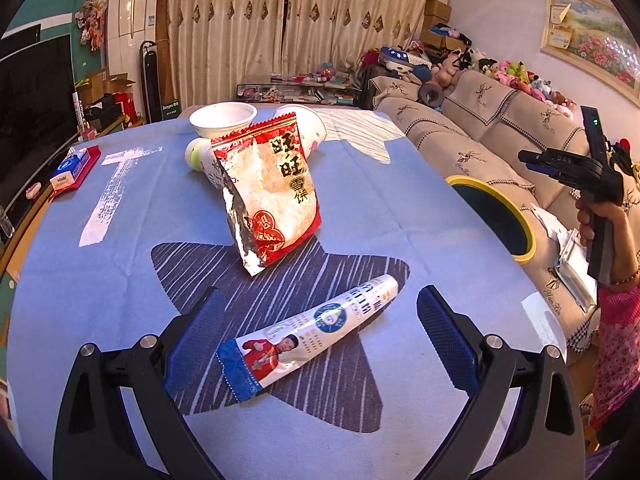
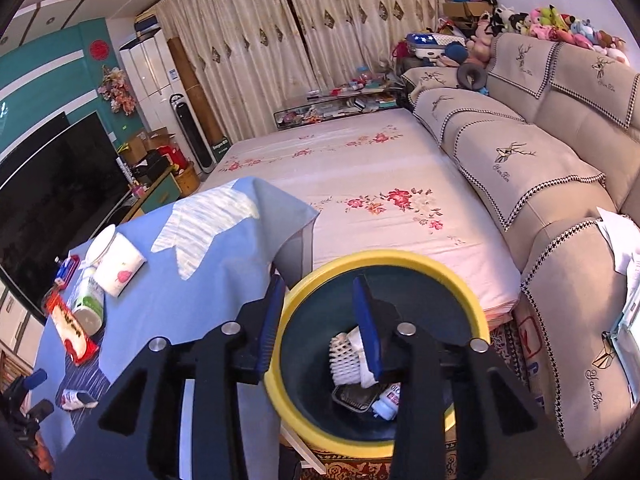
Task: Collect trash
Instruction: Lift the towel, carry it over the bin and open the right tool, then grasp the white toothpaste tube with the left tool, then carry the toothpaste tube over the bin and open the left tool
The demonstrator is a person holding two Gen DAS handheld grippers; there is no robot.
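My left gripper point(image 1: 316, 304) is open just above the blue-clothed table point(image 1: 120, 288), its fingers on either side of a squeezed white and blue tube point(image 1: 308, 336). Behind the tube stands a torn red and white snack bag point(image 1: 268, 192), with a small white bottle point(image 1: 198, 154), a white bowl point(image 1: 223, 118) and a tipped paper cup point(image 1: 308, 124) further back. My right gripper point(image 2: 320, 292) is open and empty, over the yellow-rimmed bin point(image 2: 384, 264) beside the table. The bin holds a white cup, a dark tray and a small bottle. The bin also shows in the left wrist view point(image 1: 496, 216).
A blue and red box point(image 1: 72, 170) lies at the table's far left edge. A beige sofa point(image 2: 540, 184) runs along the right and a flowered bed point(image 2: 360, 176) lies behind the bin. The table's trash also shows in the right wrist view point(image 2: 92, 300).
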